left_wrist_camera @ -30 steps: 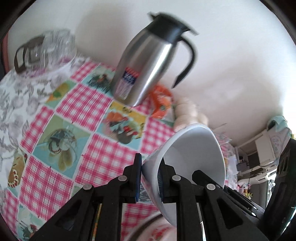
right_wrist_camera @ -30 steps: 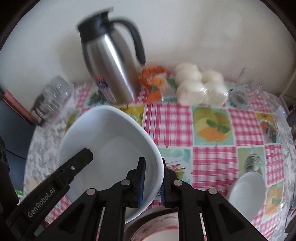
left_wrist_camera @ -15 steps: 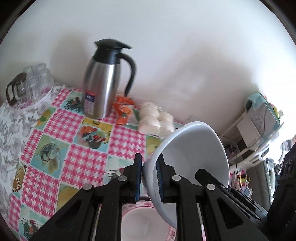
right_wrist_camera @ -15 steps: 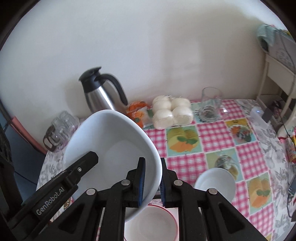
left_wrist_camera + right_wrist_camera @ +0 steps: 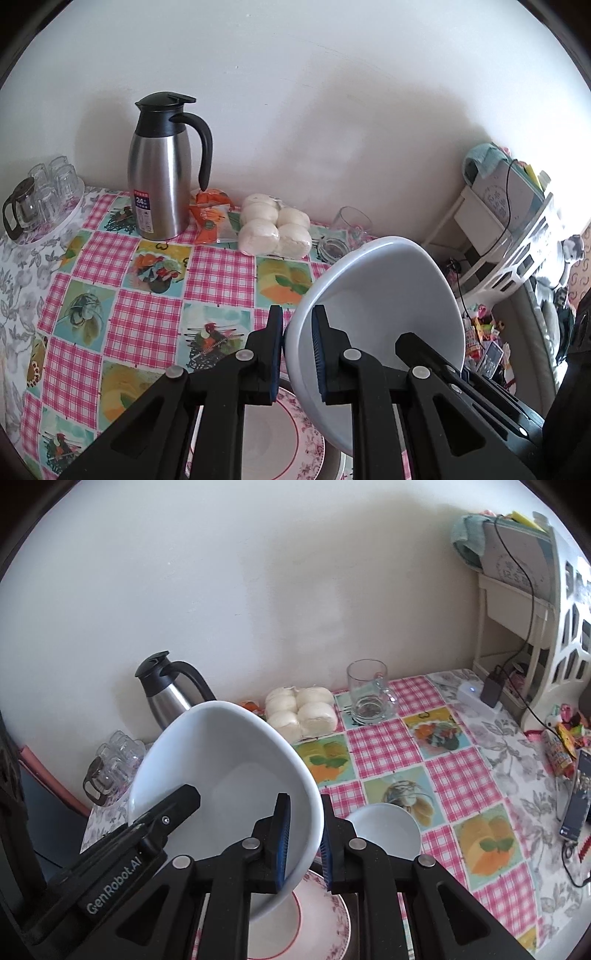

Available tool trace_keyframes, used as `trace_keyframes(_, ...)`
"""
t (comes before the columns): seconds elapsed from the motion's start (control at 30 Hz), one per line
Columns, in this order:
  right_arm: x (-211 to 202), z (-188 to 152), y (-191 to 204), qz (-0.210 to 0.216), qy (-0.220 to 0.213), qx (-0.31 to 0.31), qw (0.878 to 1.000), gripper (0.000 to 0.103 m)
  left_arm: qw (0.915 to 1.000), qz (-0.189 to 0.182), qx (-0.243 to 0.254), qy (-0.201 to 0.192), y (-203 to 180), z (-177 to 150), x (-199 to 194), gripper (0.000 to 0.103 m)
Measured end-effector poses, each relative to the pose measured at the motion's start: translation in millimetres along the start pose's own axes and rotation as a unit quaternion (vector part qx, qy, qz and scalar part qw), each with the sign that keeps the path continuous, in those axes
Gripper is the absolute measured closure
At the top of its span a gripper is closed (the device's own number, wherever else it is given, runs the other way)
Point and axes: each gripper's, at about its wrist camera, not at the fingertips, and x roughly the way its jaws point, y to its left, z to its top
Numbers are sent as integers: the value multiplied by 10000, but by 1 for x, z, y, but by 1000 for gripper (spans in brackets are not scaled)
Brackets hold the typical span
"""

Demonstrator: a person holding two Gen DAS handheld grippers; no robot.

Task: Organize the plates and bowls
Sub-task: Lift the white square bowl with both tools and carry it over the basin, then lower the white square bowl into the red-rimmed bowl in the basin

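Note:
A large white bowl (image 5: 388,295) (image 5: 229,768) hangs tilted above the table, held from two sides. My left gripper (image 5: 297,321) is shut on its left rim. On the opposite rim my right gripper (image 5: 304,805) is shut as well. Each gripper's black fingers show in the other's view, reaching into the bowl. Directly below lies a plate with a red line and floral rim (image 5: 299,435) (image 5: 321,912). A smaller white bowl (image 5: 384,827) sits on the checked tablecloth just right of the plate.
Along the wall stand a steel thermos jug (image 5: 162,184), an orange packet (image 5: 210,218), a pack of white buns (image 5: 273,229) and a glass mug (image 5: 369,698). Several glasses on a tray (image 5: 40,199) sit far left. A phone (image 5: 576,801) lies near the right edge.
Both grippers have lifted the large bowl up and back from the wall. The table and jug now look farther away, and the plate and small bowl have come into view.

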Motion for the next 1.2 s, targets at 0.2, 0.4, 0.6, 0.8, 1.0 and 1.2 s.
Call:
trace_keyframes(0.2, -6, -6, -13, -52, 49, 122, 9999, 86, 9998, 28, 118, 139, -8, -6, 1, 87)
trace_keyframes(0.4, 1, -18, -18, 100, 295, 218, 9993, 86, 9995, 186, 150, 219, -4, -16, 1, 87)
trace_keyframes(0.6, 8, -34, -11, 108, 485, 51, 9988, 86, 9990, 296, 35, 348, 9, -27, 3, 87)
trace_keyframes(0.8, 15, -46, -3, 98, 636, -111, 9979, 85, 9979, 421, -9, 483, 21, -39, 6, 87)
trace_keyframes(1.0, 24, -59, 3, 109, 840, -207, 9962, 85, 9968, 455, -152, 639, 35, -52, 10, 87)
trace_keyframes(1.2, 31, -69, 11, 44, 983, -319, 9946, 85, 9953, 521, -214, 787, 45, -63, 13, 87)
